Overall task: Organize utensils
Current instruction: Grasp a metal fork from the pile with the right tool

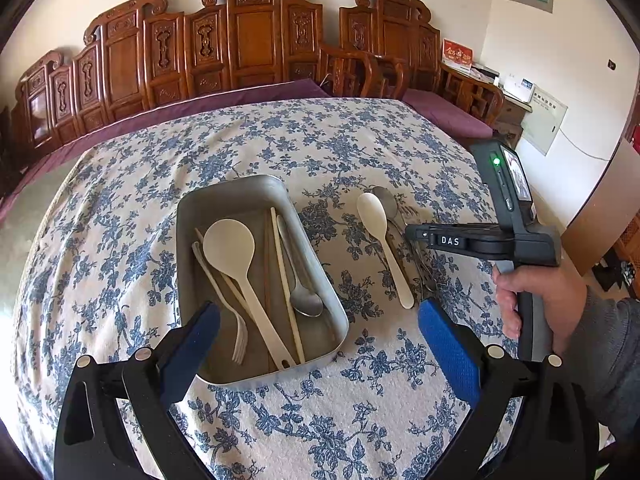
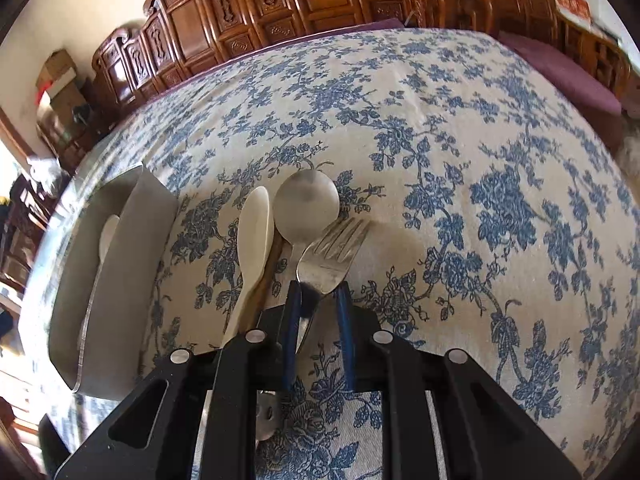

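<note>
A metal tray (image 1: 320, 276) sits on the floral tablecloth and holds a white ladle (image 1: 230, 240), a white fork (image 1: 236, 336), chopsticks and a metal spoon (image 1: 306, 300). My left gripper (image 1: 318, 336) is open and empty above the tray's near end. Right of the tray lie a white spoon (image 1: 374, 216) and a metal spoon (image 1: 386, 198). My right gripper (image 2: 318, 292) is shut on a metal fork (image 2: 332, 252) by its neck, low over the cloth, beside the white spoon (image 2: 254, 232) and metal spoon (image 2: 306, 200). The tray (image 2: 120, 280) is at its left.
The table (image 1: 360, 420) is covered by a blue floral cloth. Carved wooden benches (image 1: 248, 44) with purple cushions stand behind it. The right hand and gripper body (image 1: 520, 240) are at the table's right side.
</note>
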`<state>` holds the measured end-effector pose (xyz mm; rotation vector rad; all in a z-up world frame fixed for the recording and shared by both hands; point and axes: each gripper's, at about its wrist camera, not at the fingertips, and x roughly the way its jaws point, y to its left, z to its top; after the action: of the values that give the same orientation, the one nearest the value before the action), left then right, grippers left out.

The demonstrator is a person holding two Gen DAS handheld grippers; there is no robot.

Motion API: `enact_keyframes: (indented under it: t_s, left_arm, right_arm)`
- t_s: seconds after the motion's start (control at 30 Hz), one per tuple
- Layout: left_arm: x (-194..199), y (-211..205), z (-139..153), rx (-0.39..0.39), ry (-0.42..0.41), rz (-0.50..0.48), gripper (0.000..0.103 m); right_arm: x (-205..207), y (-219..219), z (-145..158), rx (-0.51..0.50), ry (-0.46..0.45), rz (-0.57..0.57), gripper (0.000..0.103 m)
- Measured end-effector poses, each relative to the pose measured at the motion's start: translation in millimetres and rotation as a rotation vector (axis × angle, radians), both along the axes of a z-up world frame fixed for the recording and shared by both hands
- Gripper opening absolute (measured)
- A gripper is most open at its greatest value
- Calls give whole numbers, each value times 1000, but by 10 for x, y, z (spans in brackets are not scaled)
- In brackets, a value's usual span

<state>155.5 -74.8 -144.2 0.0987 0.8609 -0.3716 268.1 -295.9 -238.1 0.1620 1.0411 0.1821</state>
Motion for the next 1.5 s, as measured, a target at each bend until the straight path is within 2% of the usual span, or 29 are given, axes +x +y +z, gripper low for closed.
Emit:
enact_keyframes:
  t_s: [0.13,0.33,0.63,0.83,0.93,1.0,1.2,1.5]
  left_arm:
    - [-21,26,10,4,0,5,96]
    - [-36,-16,47,4,-6,-1,96]
    - [39,-219,23,5,1,-28,96]
    - [180,-431,33,13,-8,-50,95]
    - [277,-587,-19,31,-1,-72,85]
    - [351,-685,-75,37,29,-87,71]
    - [591,-1019,-342,76,104,-113,49]
    - [876,-1270,-748,145,223,-75,27]
  right_arm:
    - [4,-34,0,1,8,16,14]
    - [-81,-69,21,-69,13,39,4]
    - [-244,-232,104,-143,-2,75,4]
    - [-374,-447,125,-124,-11,78,4]
    - [-441,-549,108,-120,-15,84,4]
    - [-484,-626,85,-113,-15,83,4]
    - [-525,-749,42,-69,-15,87,4]
    - [-588,-791,48,-28,-28,123,4]
